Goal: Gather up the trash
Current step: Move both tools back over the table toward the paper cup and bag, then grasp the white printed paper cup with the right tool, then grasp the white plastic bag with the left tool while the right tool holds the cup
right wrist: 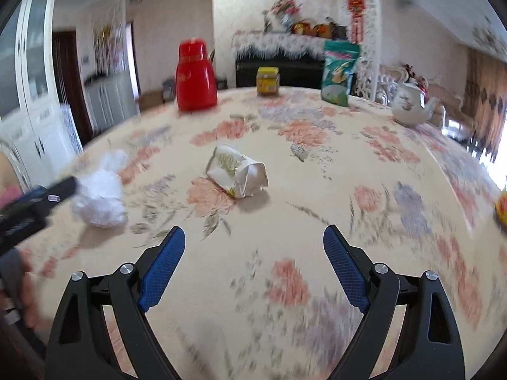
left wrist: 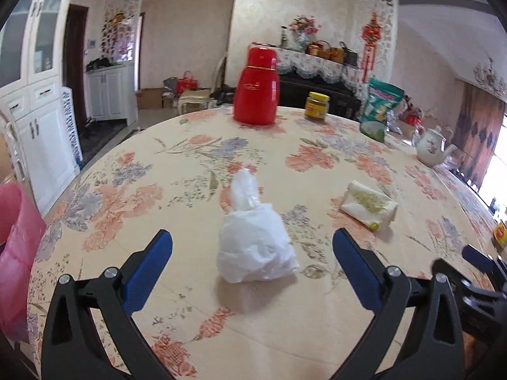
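Note:
A crumpled white plastic bag [left wrist: 256, 240] lies on the floral tablecloth, between the tips of my open left gripper [left wrist: 252, 240], untouched. It also shows at the left of the right wrist view [right wrist: 99, 196]. A crushed white paper cup with green print [left wrist: 369, 205] lies to its right; in the right wrist view the cup [right wrist: 237, 171] is ahead of my open, empty right gripper [right wrist: 254, 237], well apart from it. The right gripper's tip shows at the right edge of the left wrist view [left wrist: 475, 256].
A pink bag-lined bin [left wrist: 16, 247] stands off the table's left edge. At the back of the table stand a red thermos [left wrist: 256, 87], a yellow-lidded jar [left wrist: 317, 105], a green snack bag [left wrist: 378, 110] and a white teapot [left wrist: 431, 145]. A yellow item [right wrist: 502, 210] lies at the far right.

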### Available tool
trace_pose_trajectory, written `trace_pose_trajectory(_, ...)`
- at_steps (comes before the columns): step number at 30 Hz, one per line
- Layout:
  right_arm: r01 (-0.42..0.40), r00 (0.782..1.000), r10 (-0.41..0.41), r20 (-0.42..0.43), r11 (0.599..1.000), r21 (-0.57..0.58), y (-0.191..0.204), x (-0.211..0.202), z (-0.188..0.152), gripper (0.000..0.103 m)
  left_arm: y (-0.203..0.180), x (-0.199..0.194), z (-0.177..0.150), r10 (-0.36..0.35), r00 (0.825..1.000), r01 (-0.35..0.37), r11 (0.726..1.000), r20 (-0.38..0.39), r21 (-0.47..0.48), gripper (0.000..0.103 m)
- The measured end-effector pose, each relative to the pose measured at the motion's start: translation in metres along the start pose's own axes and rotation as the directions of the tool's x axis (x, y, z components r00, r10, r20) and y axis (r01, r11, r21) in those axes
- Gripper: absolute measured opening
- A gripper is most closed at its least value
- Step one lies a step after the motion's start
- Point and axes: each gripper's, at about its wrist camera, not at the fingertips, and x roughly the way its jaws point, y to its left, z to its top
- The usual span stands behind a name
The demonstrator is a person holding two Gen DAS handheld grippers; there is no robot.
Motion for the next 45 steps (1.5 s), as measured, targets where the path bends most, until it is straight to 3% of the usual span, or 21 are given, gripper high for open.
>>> trace_pose_trajectory(2, 0.009, 0.999, -0.010, -0.031, 0.999, -0.045, 0.004, 0.027, 0.014, 0.084, 0.004, -0.003, 0.000, 0.022, 1.000, -0.022, 1.000, 0.014, -0.015, 0.098)
trace_pose_trajectory(7, -0.006, 0.991, -0.007, -0.137, 0.996, -0.088, 0.009, 0.093, 0.044, 0.084, 0.007, -0.001, 0.000, 0.000, 1.000, -0.001, 1.000, -0.004, -0.027, 0.098)
trace_pose_trajectory(12, 0.003, 0.984, -0.025, -0.177, 0.992, -0.123, 0.018, 0.128, 0.065, 0.084, 0.004, 0.001, 0.001, -0.009, 1.000, 0.009, 1.000, -0.011, -0.019, 0.098)
trace_pose_trajectory(17, -0.002, 0.974, -0.017, -0.226, 0.996, -0.086, 0.021, 0.153, 0.074, 0.084, 0.001, 0.004, 0.001, -0.019, 1.000, 0.019, 1.000, -0.023, -0.016, 0.098)
trace_pose_trajectory(19, -0.011, 0.970, -0.007, -0.244, 0.997, -0.075, 0.022, 0.155, 0.071, 0.072, 0.000, 0.004, 0.000, -0.016, 1.000, 0.016, 1.000, -0.021, -0.011, 0.098)
trace_pose_trajectory(22, -0.037, 0.969, 0.019, -0.248, 0.997, -0.065, 0.023, 0.145, 0.063, 0.044, 0.001, 0.005, 0.001, -0.017, 1.000, 0.017, 1.000, -0.025, -0.013, 0.098)
trace_pose_trajectory(23, -0.046, 0.971, 0.031, -0.236, 0.997, -0.058, 0.022, 0.139, 0.061, 0.042, 0.001, 0.005, 0.000, -0.018, 0.999, 0.018, 1.000, -0.028, -0.016, 0.098)
trace_pose_trajectory(29, -0.067, 0.985, 0.071, -0.156, 0.997, 0.031, 0.015, 0.074, 0.035, 0.041, 0.003, 0.005, 0.001, -0.012, 0.999, 0.011, 1.000, -0.036, -0.029, 0.098)
trace_pose_trajectory(37, -0.046, 0.997, 0.054, -0.056, 0.991, 0.129, 0.009, -0.020, -0.015, 0.040, 0.004, 0.009, -0.002, -0.017, 0.999, 0.015, 1.000, -0.052, -0.026, 0.098)
trace_pose_trajectory(45, -0.085, 0.991, 0.098, -0.093, 0.987, 0.139, 0.017, -0.026, -0.042, 0.040, 0.005, 0.021, -0.005, -0.042, 0.993, 0.038, 0.999, -0.113, -0.039, 0.097)
